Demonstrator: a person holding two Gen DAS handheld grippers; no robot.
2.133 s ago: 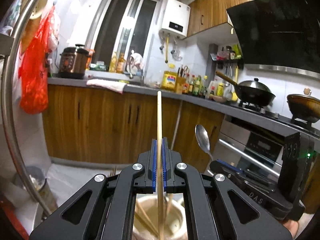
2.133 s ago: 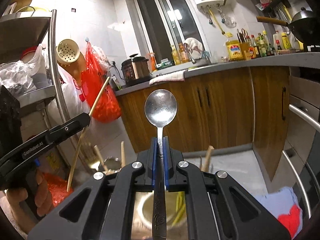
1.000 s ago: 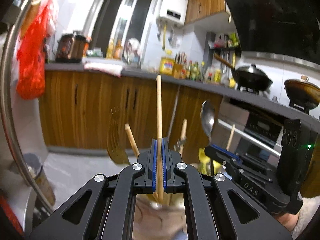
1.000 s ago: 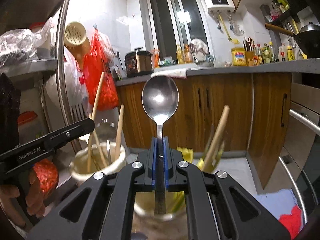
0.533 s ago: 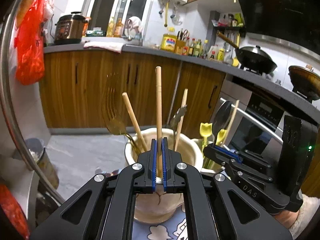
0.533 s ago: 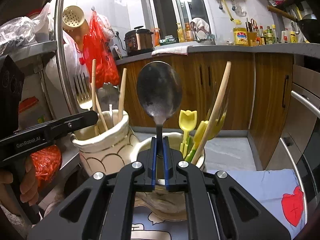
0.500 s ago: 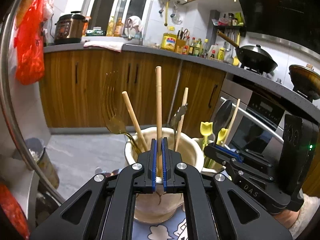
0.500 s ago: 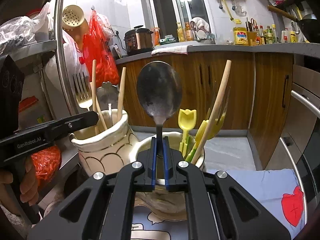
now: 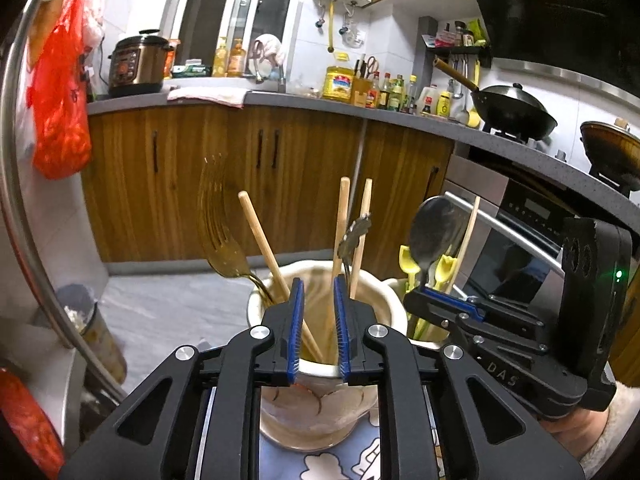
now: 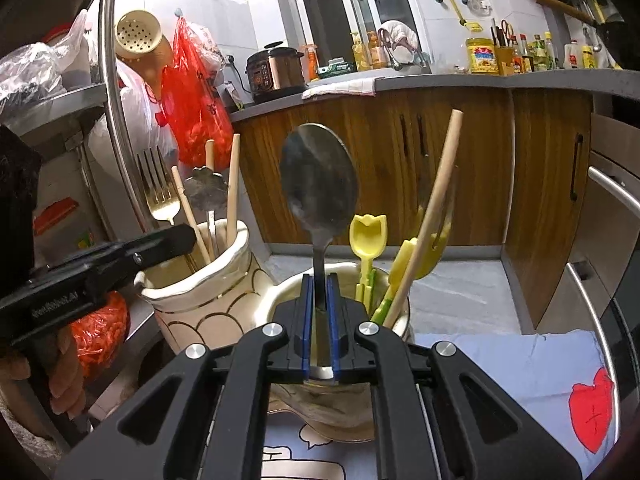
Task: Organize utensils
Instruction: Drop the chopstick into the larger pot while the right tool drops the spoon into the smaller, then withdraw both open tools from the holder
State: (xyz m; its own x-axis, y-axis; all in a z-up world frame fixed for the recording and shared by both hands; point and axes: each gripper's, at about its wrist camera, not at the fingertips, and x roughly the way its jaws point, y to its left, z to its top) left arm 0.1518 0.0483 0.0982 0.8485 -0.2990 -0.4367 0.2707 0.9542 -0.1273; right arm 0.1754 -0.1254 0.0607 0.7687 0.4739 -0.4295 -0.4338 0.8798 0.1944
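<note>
Your wooden chopstick (image 9: 338,236) stands in the cream ribbed jar (image 9: 320,392), leaning toward the right pad of your left hand-held gripper (image 9: 319,322), whose jaws are opening, with a gap at the left pad. The jar's rim is crowded: a gold fork (image 9: 218,224) and other sticks leave little room. Your right hand-held gripper (image 10: 319,316) is closed on the metal spoon (image 10: 319,184), its stem upright over the second jar (image 10: 340,404), just right of the first. Only the right view shows yellow utensils (image 10: 368,236) inside and the printed cloth (image 10: 500,364) on the surface.
</note>
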